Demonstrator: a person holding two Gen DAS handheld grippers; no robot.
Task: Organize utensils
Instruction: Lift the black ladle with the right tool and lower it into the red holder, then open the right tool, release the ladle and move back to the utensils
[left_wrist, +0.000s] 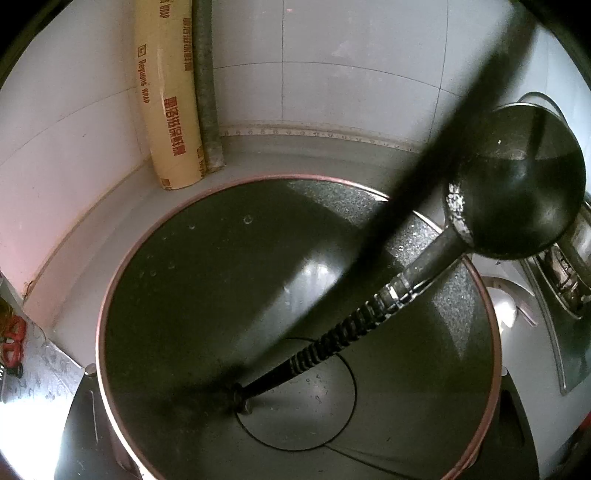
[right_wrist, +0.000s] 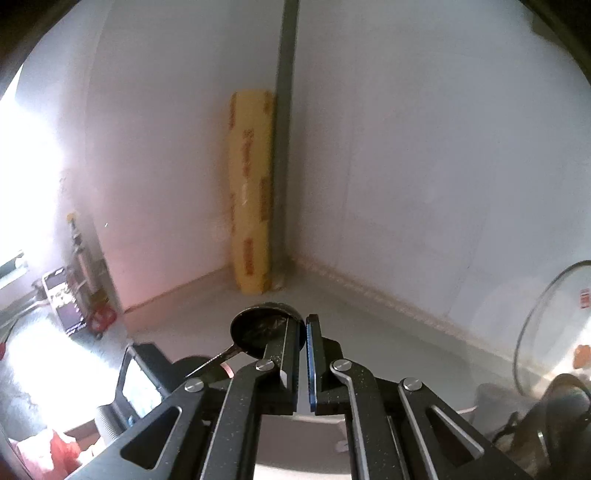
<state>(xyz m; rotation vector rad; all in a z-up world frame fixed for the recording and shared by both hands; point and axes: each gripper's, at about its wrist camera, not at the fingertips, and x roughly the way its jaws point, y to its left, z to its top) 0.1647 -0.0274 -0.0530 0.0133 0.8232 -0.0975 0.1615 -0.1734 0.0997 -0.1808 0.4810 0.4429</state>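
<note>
In the left wrist view a dark metal ladle (left_wrist: 517, 192) hangs over a big dark pan (left_wrist: 229, 295) with a pink rim. Its ribbed handle (left_wrist: 332, 343) runs down toward the pan's middle. The left gripper's fingers do not show in this view. In the right wrist view my right gripper (right_wrist: 302, 363) has its jaws nearly together with a thin gap, and nothing shows between them. The ladle's bowl (right_wrist: 258, 328) sits just beyond its left finger (right_wrist: 286, 354), the handle running down left.
A yellow cling-wrap roll (left_wrist: 170, 96) stands in the tiled corner beside a grey pipe (left_wrist: 207, 85); the roll also shows in the right wrist view (right_wrist: 251, 192). A glass bowl (right_wrist: 554, 325) is at right. A stove burner (left_wrist: 565, 273) lies right of the pan. Bottles and boxes (right_wrist: 74, 295) stand at left.
</note>
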